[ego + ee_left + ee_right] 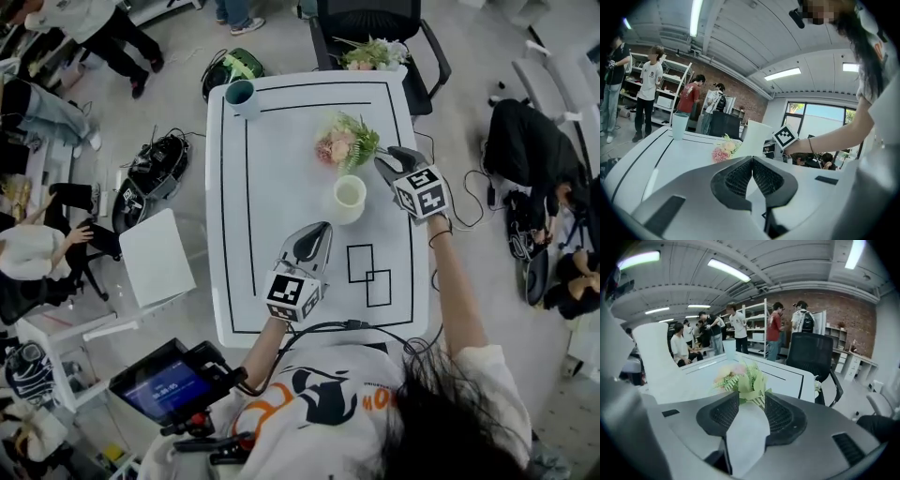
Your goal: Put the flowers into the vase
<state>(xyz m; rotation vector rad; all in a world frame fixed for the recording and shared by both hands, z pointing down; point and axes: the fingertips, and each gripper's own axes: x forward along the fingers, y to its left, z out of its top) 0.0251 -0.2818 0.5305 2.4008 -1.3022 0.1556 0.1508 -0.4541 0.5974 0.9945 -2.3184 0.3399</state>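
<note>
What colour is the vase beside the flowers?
The vase is plain cream white; the head view shows it best.

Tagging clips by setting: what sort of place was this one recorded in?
Probably a shared lab or workshop-style office: a white table marked with black lines, metal shelves against a brick wall, and several people sitting or standing around it.

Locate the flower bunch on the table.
Head view: flower bunch lies right of centre on the table, just beyond the cream vase, stems at the open right gripper.
</note>
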